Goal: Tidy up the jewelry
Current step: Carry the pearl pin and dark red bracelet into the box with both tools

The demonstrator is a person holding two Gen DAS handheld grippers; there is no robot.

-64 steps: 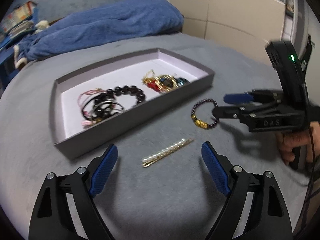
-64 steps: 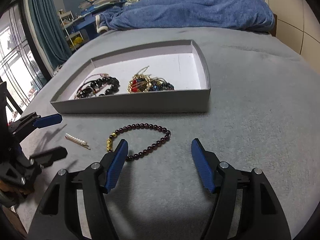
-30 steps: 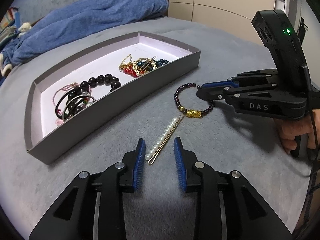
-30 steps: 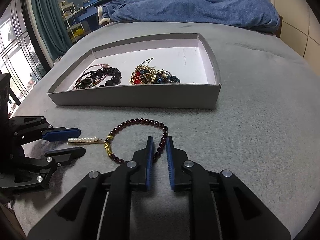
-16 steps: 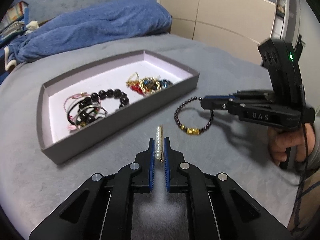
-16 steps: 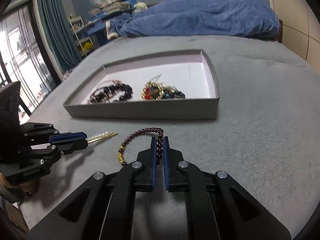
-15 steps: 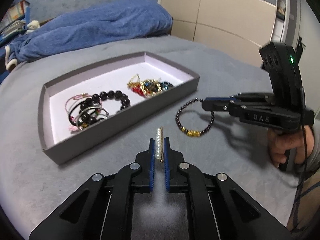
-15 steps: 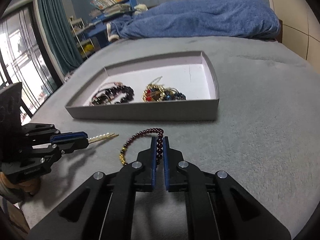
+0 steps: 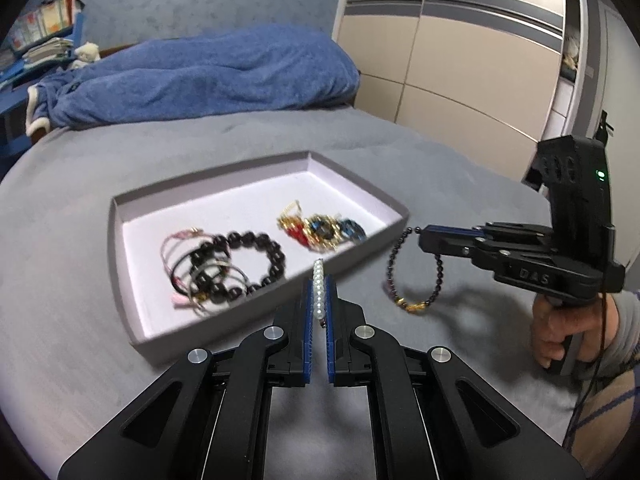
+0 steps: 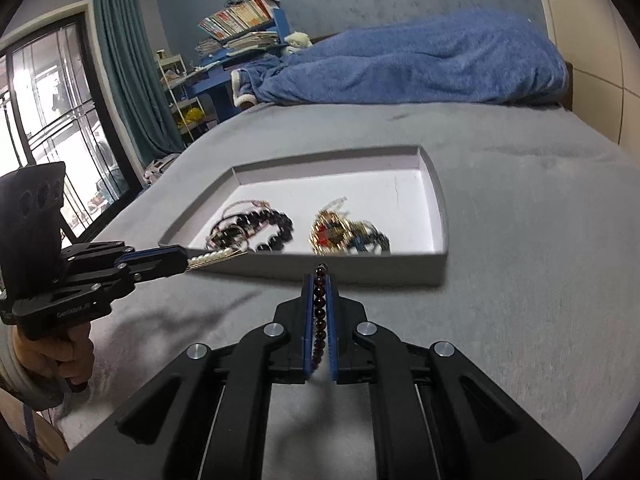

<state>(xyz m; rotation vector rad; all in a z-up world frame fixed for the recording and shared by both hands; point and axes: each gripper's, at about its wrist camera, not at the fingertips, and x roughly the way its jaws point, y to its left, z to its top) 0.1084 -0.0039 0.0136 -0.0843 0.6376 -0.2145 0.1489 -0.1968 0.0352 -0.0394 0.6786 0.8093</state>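
Observation:
My left gripper [image 9: 319,284] is shut on a pearl hair clip [image 9: 318,289] and holds it above the bed, just short of the grey tray's [image 9: 120,276] near wall. It also shows in the right wrist view [image 10: 182,261] with the clip [image 10: 212,257]. My right gripper [image 10: 319,284] is shut on a dark red bead bracelet [image 10: 319,312] with gold charms; the bracelet hangs from it in the left wrist view [image 9: 414,276], right of the tray. In the tray [image 10: 440,216] lie black bead bracelets [image 9: 224,272] and a gold, red and blue jewelry pile [image 9: 320,230].
The tray sits on a grey bed cover [image 9: 60,208]. A blue blanket [image 9: 200,76] lies bunched at the far end. Wardrobe doors [image 9: 460,60] stand to the right. A blue shelf with books [image 10: 240,20] and a curtain [image 10: 120,60] stand to the left.
Both grippers closed on their items about a second ago and have since lifted them off the bed and moved toward the tray.

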